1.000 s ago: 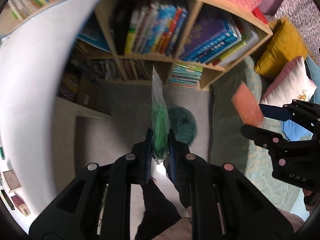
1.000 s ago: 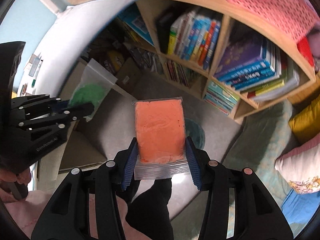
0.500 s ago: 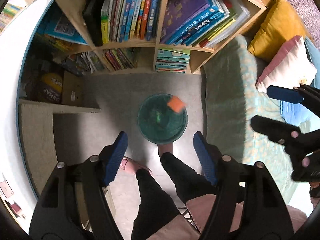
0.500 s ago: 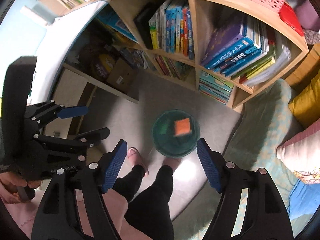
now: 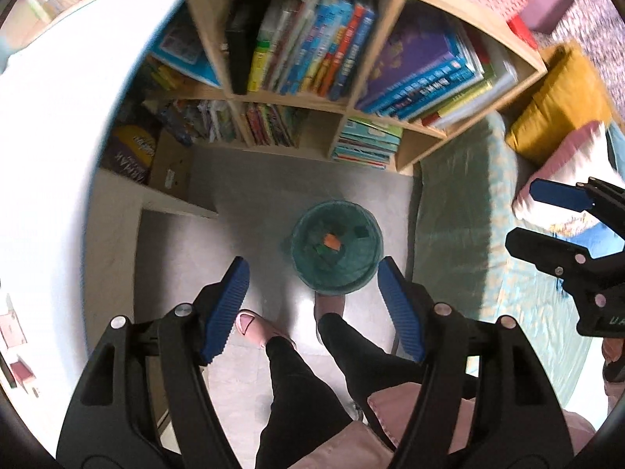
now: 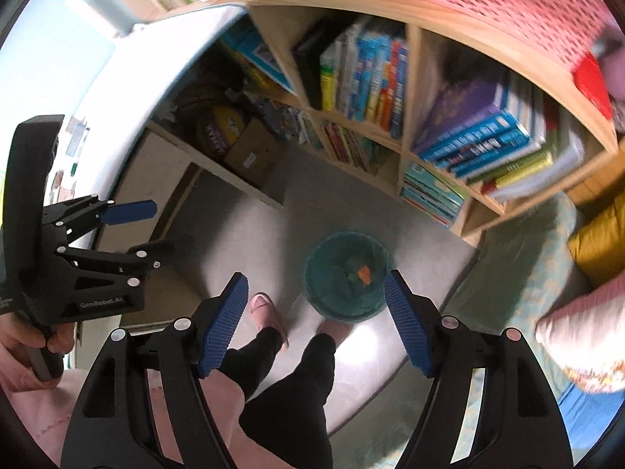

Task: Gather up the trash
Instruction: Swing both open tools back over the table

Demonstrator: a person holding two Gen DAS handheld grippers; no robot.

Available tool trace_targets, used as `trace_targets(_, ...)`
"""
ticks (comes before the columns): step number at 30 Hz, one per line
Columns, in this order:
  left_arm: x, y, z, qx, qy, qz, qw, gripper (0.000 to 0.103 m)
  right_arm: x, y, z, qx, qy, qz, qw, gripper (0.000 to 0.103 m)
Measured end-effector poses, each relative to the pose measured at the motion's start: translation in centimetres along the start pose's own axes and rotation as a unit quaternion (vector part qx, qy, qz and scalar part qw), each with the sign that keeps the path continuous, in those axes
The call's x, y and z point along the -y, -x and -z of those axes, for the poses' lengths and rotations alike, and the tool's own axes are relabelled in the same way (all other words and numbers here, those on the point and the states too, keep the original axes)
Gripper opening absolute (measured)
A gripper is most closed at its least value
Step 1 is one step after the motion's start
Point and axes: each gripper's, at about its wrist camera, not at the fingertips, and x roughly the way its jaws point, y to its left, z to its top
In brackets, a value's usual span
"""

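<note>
Left wrist view looks almost straight down: the left gripper (image 5: 312, 305) stands with its jaws wide apart and nothing between them, where a second ago they pinched a clear bag of green stuff. Below the blue pads (image 5: 228, 305) are the person's dark-trousered legs (image 5: 297, 383) and pink slippers (image 5: 254, 324) on the grey floor (image 5: 218, 250). Just beyond the toes sits the round green bin (image 5: 336, 252), and an orange packet (image 5: 332, 241) and a green packet (image 5: 322, 249) now lie at its bottom. Half a second ago the orange one was still falling at the rim.

From the right wrist view, the right gripper (image 6: 314, 314) is likewise spread wide and empty; a second ago it held the orange packet by its clear edge. The bin (image 6: 347, 277) lies between its fingertips, with both packets inside. At the left of that view a hand (image 6: 27, 346) holds the other tool beside the white desk (image 6: 117, 90).

Further off, the wooden bookshelf (image 5: 414, 144) stands against the far edge of the floor, and cushions (image 5: 554, 117) lie on a green mat (image 5: 465, 211) to the right.

I judge this drop finished: both pieces are in the bin, both tools are free, and the next step is likely to look for more trash.
</note>
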Motion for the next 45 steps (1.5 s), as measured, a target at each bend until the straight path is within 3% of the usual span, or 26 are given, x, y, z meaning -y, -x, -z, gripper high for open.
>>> trace_targets(6,-5.9,2.9,2.6,0.026,0.067,-0.024,0.9971,0.069,-5.7,-0.7,-2.8,0.004,0.086,-0.029,0.996,0.073)
trace_targets(11,-12.2,5.7,6.1,0.045,0.136,-0.054,0.9882,0.073,-11.9,-1.9,-4.7,-0.002,0.166,-0.052,0.985,0.073)
trace_targets(18,-21.0,9.2,12.9,0.056,0.225,-0.109,0.9667,0.077,-23.7,-3.4,-6.0,-0.009,0.306,-0.085,0.948,0.073)
trace_targets(26,-29.4,11.7,19.9,0.058,0.297,-0.15,0.9413,0.081,-34.2,-5.3,-5.6,-0.017,0.412,-0.103,0.905,0.073)
trace_targets(30,-33.5,12.5,22.8,0.053,0.32,-0.156,0.9332,0.083,-38.1,-6.3,-5.5,-0.028,0.437,-0.107,0.893,0.073)
trace_targets(36,-37.4,12.8,25.3,0.048,0.322,-0.17,0.9301,0.084,-43.2,-8.1,-5.2,-0.036,0.468,-0.096,0.878,0.073)
trace_targets(45,-43.4,11.9,26.2,0.043,0.325,-0.161,0.9309,0.084,-47.0,-10.9,-5.6,-0.06,0.486,-0.072,0.869,0.072)
